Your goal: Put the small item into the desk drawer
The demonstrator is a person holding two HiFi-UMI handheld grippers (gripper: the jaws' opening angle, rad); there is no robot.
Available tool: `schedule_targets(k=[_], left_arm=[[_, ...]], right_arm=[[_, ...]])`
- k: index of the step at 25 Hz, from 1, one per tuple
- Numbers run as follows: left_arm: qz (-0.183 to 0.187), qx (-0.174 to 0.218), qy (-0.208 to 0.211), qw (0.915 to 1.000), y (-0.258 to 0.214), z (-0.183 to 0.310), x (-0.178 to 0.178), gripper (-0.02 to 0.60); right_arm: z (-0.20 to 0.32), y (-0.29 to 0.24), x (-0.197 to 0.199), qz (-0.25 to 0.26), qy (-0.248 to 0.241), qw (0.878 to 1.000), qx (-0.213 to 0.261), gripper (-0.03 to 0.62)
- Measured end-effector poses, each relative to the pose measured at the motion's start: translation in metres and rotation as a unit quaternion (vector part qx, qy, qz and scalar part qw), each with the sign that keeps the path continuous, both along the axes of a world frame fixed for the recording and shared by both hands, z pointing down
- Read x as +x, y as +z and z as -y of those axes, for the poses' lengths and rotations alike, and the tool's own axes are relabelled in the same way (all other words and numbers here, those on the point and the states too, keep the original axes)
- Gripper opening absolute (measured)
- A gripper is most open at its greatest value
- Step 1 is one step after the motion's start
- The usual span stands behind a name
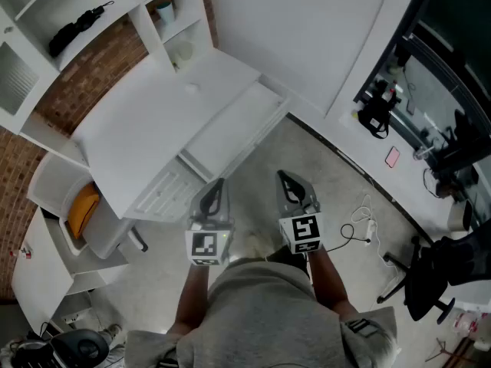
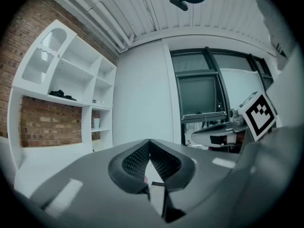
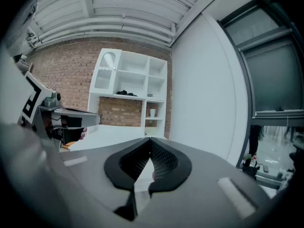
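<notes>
Right gripper (image 1: pixel 286 177) and left gripper (image 1: pixel 218 183): both pinched shut, empty | small item (image 1: pixel 192 89): faint pale speck, probably it, on desk (image 1: pixel 138 121) well ahead | drawer (image 1: pixel 230 129): looks open, nearer | next: step in, spread one jaw pair before descending, straddle the item squarely.

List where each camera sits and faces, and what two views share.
Head view: on the person's head, looking steeply down at the white desk and floor; shows the left gripper, right gripper and forearms.
Left gripper view: rides the left gripper, looking along its shut jaws toward the shelf unit and windows; the right gripper shows at right.
Right gripper view: rides the right gripper, along its shut jaws toward the brick wall; the left gripper shows at left.
Shared: both gripper views show the shelf unit.
</notes>
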State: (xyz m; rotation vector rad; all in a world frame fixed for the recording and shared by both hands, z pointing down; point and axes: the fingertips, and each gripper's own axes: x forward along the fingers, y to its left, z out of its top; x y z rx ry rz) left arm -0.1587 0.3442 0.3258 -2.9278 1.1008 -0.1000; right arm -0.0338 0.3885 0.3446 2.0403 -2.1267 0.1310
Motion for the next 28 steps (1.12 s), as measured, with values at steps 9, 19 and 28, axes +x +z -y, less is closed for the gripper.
schedule_targets(k=[9, 19, 28], left_arm=[[-0.007, 0.004, -0.001, 1.0000, -0.004, 0.012, -0.002, 0.012], [-0.009, 0.006, -0.022, 0.9997, -0.005, 0.044, 0.002, 0.012], [0.002, 0.003, -0.057, 0.9984, 0.003, 0.107, 0.032, 0.012]], right_arm=[[0.013, -0.004, 0.001, -0.001, 0.002, 1.000, 0.011, 0.003], [0.051, -0.004, 0.007, -0.007, -0.021, 1.000, 0.008, 0.003], [0.126, 0.004, 0.038, -0.004, -0.056, 0.998, 0.003, 0.003]])
